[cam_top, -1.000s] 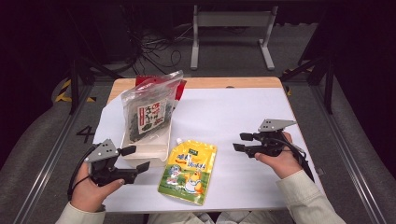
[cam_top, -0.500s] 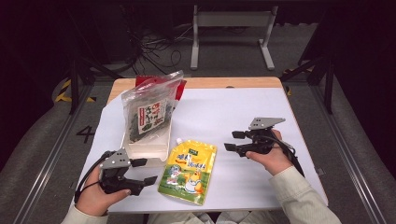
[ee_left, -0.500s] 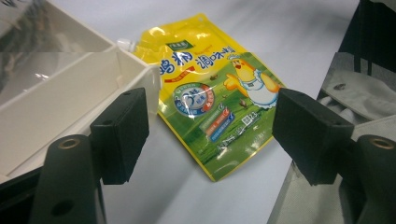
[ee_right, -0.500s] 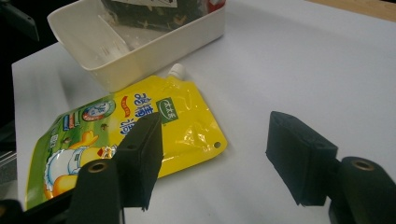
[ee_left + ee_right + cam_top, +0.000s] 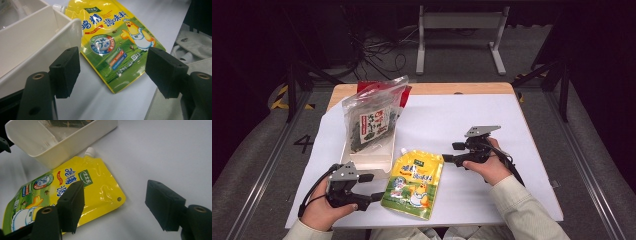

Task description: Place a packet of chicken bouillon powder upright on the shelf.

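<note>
The person wears a light beige top with long sleeves (image 5: pixel 522 212). The cuffs end at the wrists. Each hand has a black tool. The left gripper (image 5: pixel 368 188) is black with chunky parts and a flat grey plate on top. A thin black cable loops from it on the left. The right gripper (image 5: pixel 450 152) is black too, with a grey three-cornered plate on top and a black cable on its right. Up close, the left gripper's pads (image 5: pixel 65 71) are black, flat blocks. The arms behind them have small round brass-coloured holes. The right gripper's pads (image 5: pixel 163 203) look the same.
</note>
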Available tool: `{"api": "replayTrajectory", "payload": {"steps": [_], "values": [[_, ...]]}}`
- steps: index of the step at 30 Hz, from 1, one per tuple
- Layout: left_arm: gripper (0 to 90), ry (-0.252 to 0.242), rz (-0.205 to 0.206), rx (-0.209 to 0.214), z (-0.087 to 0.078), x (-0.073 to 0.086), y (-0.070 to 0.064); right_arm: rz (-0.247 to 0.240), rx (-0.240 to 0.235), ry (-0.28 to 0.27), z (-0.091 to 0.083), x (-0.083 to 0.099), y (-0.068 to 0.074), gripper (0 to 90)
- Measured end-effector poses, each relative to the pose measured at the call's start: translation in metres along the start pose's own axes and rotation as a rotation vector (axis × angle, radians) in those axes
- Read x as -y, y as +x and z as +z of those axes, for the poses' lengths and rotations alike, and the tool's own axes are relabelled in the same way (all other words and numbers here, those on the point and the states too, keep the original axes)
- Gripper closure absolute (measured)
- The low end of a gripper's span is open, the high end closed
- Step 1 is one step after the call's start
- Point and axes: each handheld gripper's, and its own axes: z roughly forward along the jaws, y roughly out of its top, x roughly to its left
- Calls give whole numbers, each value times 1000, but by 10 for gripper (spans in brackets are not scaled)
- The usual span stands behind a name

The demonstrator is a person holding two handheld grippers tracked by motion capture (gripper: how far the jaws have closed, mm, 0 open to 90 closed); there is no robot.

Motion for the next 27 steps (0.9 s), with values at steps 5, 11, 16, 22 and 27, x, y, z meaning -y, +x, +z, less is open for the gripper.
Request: {"api": "replayTrajectory", "payload": {"steps": [5,11,16,22,27], "values": [[287,-1,-2,-6,0,1,0,4,15,28,9,0,3,273],[285,9,2,-3,1,3,0,11,11,70,21,1,7,256],[341,21,13,37,9,7,-1,13,6,96,30,2,10,236],[444,49,-3,56,20,12,1,22,7,113,39,2,10,218],[493,65,2,73,27,14,2,26,2,130,43,3,11,218]]}}
